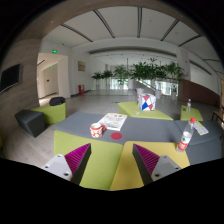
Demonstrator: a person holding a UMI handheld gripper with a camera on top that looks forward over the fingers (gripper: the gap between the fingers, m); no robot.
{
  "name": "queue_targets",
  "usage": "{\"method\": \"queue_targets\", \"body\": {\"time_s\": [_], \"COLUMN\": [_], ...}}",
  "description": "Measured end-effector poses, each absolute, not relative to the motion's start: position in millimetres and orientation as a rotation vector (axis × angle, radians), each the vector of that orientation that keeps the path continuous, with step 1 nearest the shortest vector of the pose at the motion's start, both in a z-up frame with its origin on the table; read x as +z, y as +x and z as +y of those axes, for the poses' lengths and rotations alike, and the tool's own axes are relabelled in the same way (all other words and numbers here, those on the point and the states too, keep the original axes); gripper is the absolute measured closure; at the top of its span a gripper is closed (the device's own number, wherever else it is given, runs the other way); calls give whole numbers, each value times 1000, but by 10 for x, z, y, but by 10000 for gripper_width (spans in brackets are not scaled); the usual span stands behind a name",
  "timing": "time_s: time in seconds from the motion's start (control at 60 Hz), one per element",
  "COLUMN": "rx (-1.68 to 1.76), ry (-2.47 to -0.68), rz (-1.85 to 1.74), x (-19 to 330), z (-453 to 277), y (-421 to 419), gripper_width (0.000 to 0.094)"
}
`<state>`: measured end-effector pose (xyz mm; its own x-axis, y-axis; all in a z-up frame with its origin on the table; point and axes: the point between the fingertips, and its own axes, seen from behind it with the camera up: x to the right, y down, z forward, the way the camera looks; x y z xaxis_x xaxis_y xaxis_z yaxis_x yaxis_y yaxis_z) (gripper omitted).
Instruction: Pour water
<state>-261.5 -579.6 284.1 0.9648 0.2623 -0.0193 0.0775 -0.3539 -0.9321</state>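
The gripper [112, 158] hovered over the near edge of a low table [120, 132] whose top was split into grey and yellow-green patches. Its two fingers [78, 162] stood wide apart, their magenta pads facing each other, with nothing between them but bare tabletop.

The water bottle [184, 136], clear with a red cap and red label, stood upright near the table's right edge, just beyond and outside the right finger. A red and white cup [97, 129] stood well apart from it, ahead of the left finger and toward the table's left side. A sheet of paper [113, 121] lay flat just behind the cup, nearer the middle. The stretch of table between cup and bottle lay open.

Toward the far edge sat a box [146, 102] with a red, white and blue pattern, and another small bottle [186, 107] stood at the far right corner. A flat white object [199, 127] lay at the right edge behind the water bottle.

Off the table's left side stood a dark seat [31, 122] and a black bin [57, 102]. Green plants [140, 73] lined the far end of the hall.
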Motion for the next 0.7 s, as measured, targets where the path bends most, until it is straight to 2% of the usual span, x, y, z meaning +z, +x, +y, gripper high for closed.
{"method": "queue_targets", "body": {"time_s": [0.017,0.117,0.15,0.167,0.367,0.517,0.7], "rx": [189,144,129,123,-26,-164,-211], "ry": [-1929,-1945,-1952,-1962,-1999,-1978,-1920], "rz": [-240,-205,-194,-188,-93,-14,78], "x": [2622,2488,2293,2385,1781,1578,1566], "z": [-5809,-5783,-5725,-5719,-5471,-5152,-4641], "y": [-2661,-2431,-2200,-2062,-846,116,868], "gripper_width": [79,76,74,78,77,79,75]}}
